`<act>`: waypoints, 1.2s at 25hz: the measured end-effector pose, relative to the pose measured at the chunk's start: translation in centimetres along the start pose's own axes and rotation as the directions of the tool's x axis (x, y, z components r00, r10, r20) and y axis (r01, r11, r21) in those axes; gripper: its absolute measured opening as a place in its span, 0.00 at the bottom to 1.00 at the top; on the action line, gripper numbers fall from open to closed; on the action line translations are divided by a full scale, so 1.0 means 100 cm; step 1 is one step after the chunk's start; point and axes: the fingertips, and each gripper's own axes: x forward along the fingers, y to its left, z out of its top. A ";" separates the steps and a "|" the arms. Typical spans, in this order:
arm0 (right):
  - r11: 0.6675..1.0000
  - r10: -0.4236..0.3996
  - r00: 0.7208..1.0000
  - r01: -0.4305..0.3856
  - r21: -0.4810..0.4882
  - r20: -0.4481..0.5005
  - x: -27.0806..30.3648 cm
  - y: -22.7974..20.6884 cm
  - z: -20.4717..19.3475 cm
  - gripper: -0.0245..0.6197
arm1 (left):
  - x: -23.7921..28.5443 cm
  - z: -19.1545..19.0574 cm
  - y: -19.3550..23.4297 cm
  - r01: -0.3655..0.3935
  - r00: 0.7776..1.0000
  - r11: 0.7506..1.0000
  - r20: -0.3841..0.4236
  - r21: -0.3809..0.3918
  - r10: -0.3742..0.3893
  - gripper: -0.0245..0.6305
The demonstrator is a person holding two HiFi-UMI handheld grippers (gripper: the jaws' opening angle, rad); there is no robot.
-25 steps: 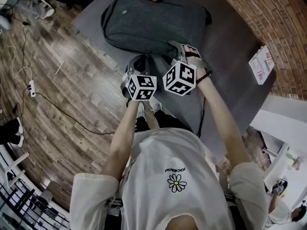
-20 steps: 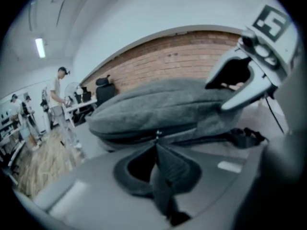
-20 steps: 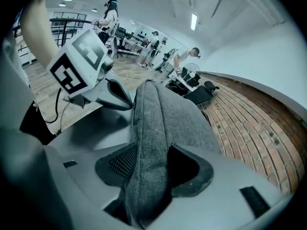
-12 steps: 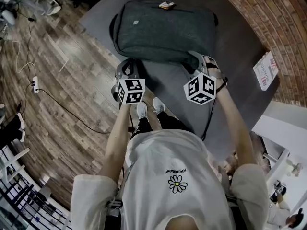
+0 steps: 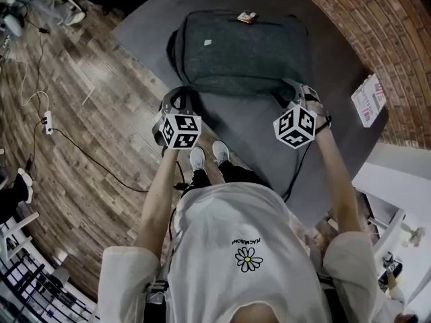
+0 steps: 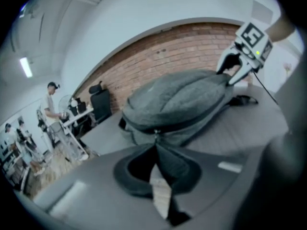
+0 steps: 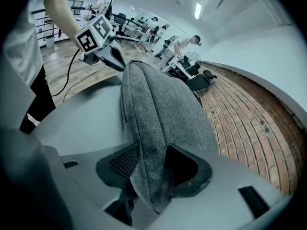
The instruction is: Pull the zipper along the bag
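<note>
A dark grey fabric bag (image 5: 242, 52) lies flat on a grey table (image 5: 337, 66). My left gripper (image 5: 178, 94) is at the bag's near left corner. In the left gripper view its jaws (image 6: 155, 145) are shut, and the zipper pull (image 6: 155, 133) sits right at their tips. My right gripper (image 5: 291, 89) is at the near right corner. In the right gripper view the bag's end (image 7: 158, 109) lies between the jaws (image 7: 151, 169), which have just been closing, and fabric fills the gap between the pads.
A small orange object (image 5: 247, 17) rests at the bag's far edge. A white printed item (image 5: 367, 99) lies at the table's right edge below a brick wall (image 5: 397, 32). A power strip (image 5: 47, 121) and cables lie on the wooden floor at left. People stand far off.
The two grippers were side by side at the bag's near edge and have spread apart. The left went toward the left corner and the right toward the right corner.
</note>
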 end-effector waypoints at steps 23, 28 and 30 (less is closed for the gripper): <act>0.971 -0.050 0.974 0.099 -0.216 0.223 0.040 0.080 0.184 0.17 | -0.010 -0.002 0.004 0.042 0.999 0.999 0.017 -0.012 -0.042 0.06; 0.960 0.024 0.977 0.038 -0.278 0.214 0.019 0.095 0.159 0.15 | -0.014 -0.005 0.001 0.056 0.998 0.997 0.022 -0.046 -0.055 0.07; 0.954 0.047 0.977 0.018 -0.299 0.209 0.010 0.100 0.144 0.15 | -0.014 -0.007 -0.002 0.055 0.998 0.997 0.022 -0.053 -0.054 0.07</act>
